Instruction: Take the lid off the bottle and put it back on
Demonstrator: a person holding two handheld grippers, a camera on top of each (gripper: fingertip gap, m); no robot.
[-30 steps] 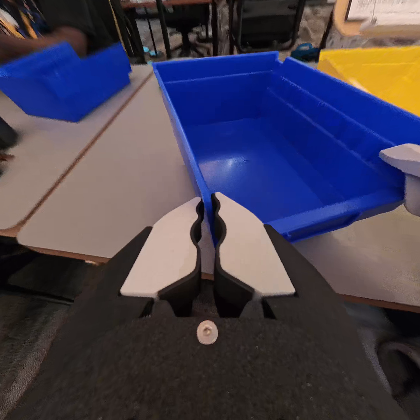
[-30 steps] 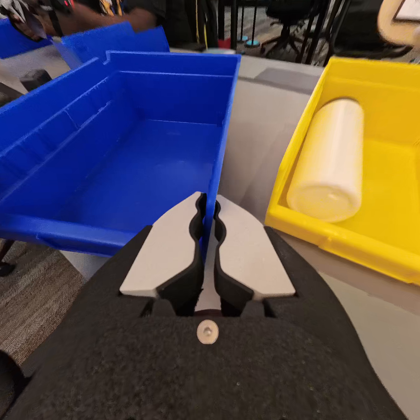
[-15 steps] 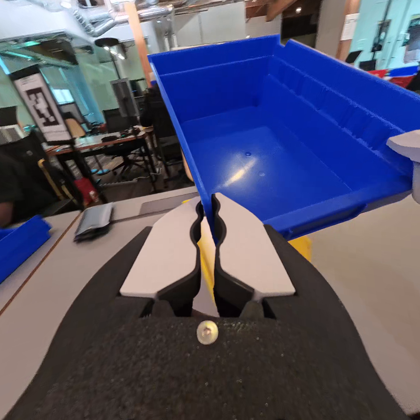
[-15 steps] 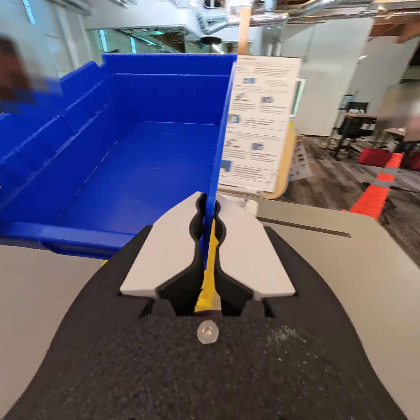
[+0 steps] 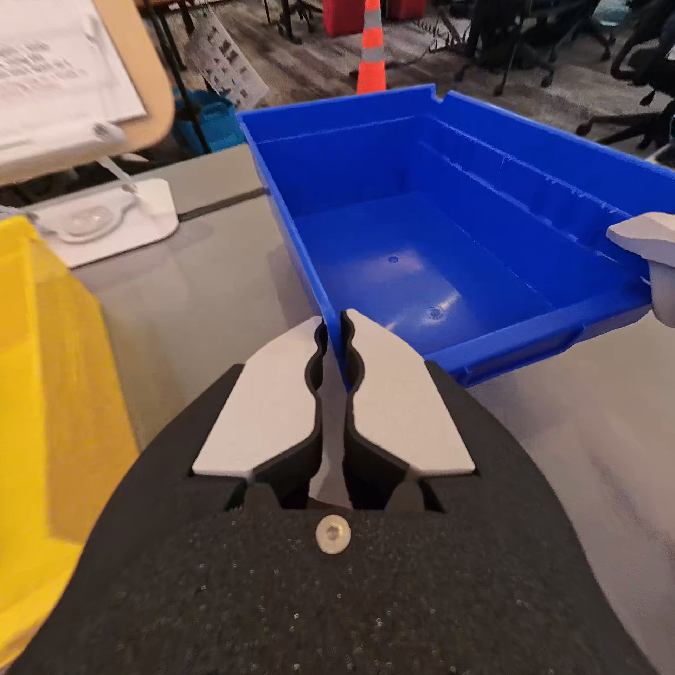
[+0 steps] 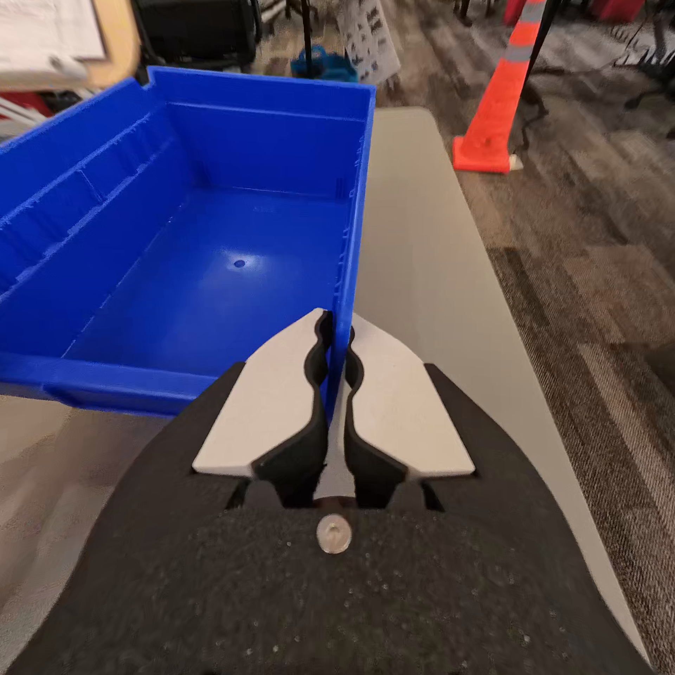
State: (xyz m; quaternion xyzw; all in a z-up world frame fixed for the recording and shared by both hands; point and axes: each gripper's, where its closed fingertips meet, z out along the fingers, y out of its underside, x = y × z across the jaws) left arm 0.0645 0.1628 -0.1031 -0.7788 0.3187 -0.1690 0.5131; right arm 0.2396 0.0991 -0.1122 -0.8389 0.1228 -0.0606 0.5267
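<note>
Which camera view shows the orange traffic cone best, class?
The right wrist view: the orange traffic cone shows down to its base on the floor, beyond the table. The left wrist view shows only its upper part behind the blue bin.

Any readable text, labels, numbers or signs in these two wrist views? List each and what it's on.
white printed sheet on the tan board: print is there, too blurred to read.
tilted printed sheet by the floor: too small and blurred to read.
blue plastic bin, yellow plastic bin, orange traffic cone: no writing visible.
</note>
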